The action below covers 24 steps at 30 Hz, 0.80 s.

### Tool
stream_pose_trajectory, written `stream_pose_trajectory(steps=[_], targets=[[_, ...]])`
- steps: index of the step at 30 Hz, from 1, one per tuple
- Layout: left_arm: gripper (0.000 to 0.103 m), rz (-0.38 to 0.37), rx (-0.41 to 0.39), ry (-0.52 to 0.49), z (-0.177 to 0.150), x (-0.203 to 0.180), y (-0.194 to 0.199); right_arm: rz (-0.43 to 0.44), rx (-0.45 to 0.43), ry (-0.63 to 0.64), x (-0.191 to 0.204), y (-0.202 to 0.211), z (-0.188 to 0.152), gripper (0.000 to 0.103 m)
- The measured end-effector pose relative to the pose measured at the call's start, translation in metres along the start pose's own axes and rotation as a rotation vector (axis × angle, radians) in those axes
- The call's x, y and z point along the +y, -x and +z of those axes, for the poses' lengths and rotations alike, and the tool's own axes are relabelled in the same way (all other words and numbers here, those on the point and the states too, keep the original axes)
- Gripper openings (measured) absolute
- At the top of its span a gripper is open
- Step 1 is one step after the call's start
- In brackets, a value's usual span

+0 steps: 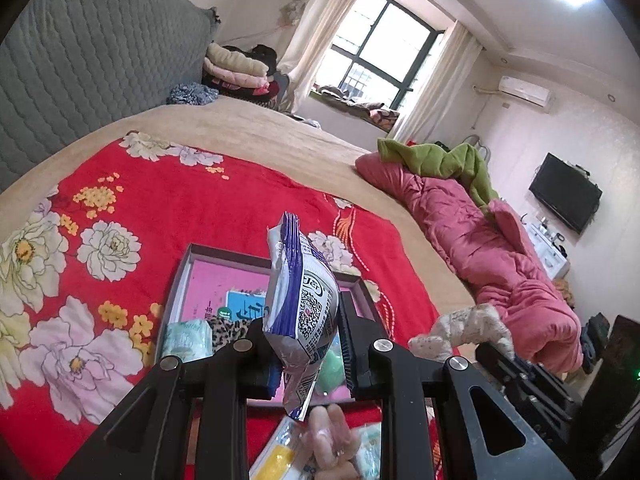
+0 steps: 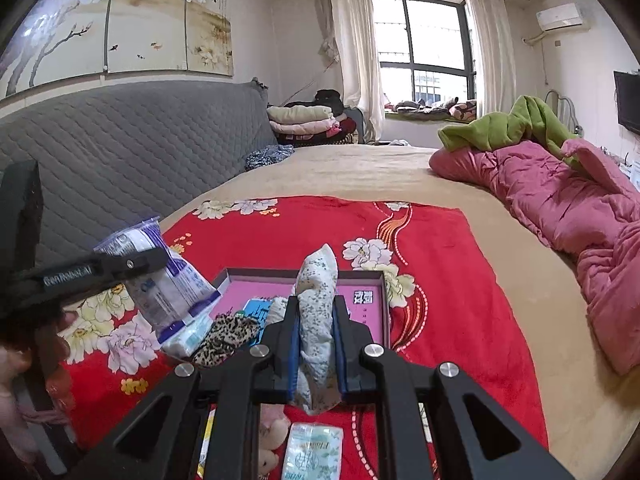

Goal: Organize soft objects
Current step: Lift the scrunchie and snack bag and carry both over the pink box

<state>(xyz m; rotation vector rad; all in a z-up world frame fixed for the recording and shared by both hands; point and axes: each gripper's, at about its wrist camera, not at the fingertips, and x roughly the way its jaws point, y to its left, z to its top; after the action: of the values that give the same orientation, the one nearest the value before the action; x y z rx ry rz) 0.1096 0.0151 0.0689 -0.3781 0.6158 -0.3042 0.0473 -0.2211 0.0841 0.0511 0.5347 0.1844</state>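
While the left gripper (image 1: pixel 306 344) clamps a silver-purple packet (image 1: pixel 298 300) upright above the box (image 1: pixel 182 276) on the red blanket (image 1: pixel 160 200), tissue pack (image 1: pixel 188 338) lies inside. Right view: right gripper (image 2: pixel 318 354) pinches a floral pouch (image 2: pixel 318 300) over the same box (image 2: pixel 384 292); packet (image 2: pixel 160 276) held left, above blanket.

Bed with a tan cover, spread with a red flowered blanket

The bed (image 2: pixel 340 168) fills mid-frame. The red blanket (image 2: pixel 300 224) lies at lower centre, a shallow box (image 2: pixel 383 296) on it. A pink quilt (image 2: pixel 560 208) and green cloth (image 2: pixel 508 124) lie at right; a blue patterned cloth (image 2: pixel 266 158) at centre left.
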Motion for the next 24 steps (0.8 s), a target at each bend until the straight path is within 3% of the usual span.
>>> stream_pose_trajectory(steps=[24], targets=[[0.024, -0.040, 0.113, 0.025, -0.034, 0.034, -0.078, -0.073, 0.020, 0.034, 0.006, -0.048, 0.014, 0.015]])
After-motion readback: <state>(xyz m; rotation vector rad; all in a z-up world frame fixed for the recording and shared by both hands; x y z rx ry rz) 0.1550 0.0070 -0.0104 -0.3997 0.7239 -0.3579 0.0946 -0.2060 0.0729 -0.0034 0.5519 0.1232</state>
